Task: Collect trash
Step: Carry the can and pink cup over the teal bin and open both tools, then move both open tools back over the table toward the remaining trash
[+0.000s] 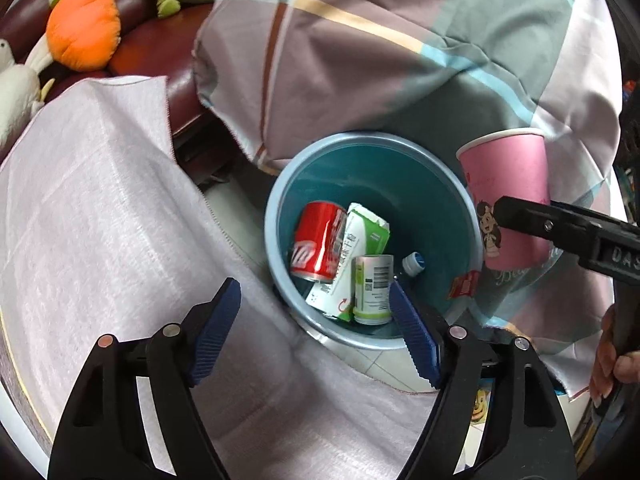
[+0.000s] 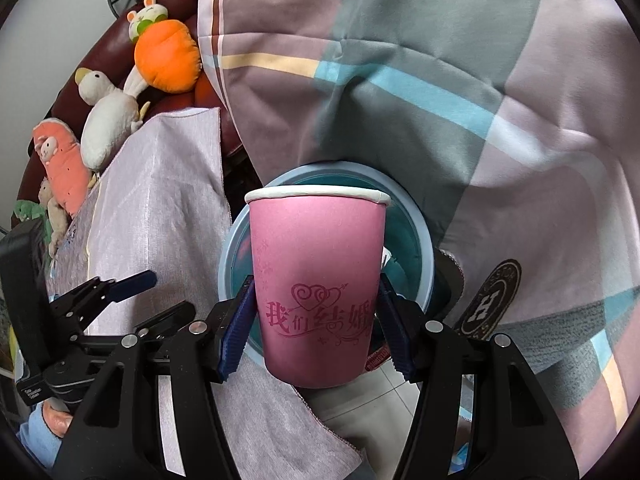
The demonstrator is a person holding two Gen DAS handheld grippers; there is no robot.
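Observation:
A blue round bin (image 1: 280,216) stands on the floor between draped cloths; it also shows in the right wrist view (image 2: 424,248). In it lie a red can (image 1: 318,244), a green-and-white carton (image 1: 360,236), a green-label can (image 1: 372,290) and a bottle cap (image 1: 414,263). My right gripper (image 2: 316,312) is shut on a pink paper cup (image 2: 316,272), held upright over the bin's near rim. The cup also shows in the left wrist view (image 1: 508,192), at the bin's right rim. My left gripper (image 1: 316,320) is open and empty, just above the bin's near edge.
A pale pink cloth (image 1: 100,220) covers a surface on the left. A plaid sheet (image 1: 380,48) drapes behind and right of the bin. Plush toys (image 1: 82,28) lie on a dark red sofa (image 1: 160,52) at the back left. Tiled floor (image 1: 380,364) shows beside the bin.

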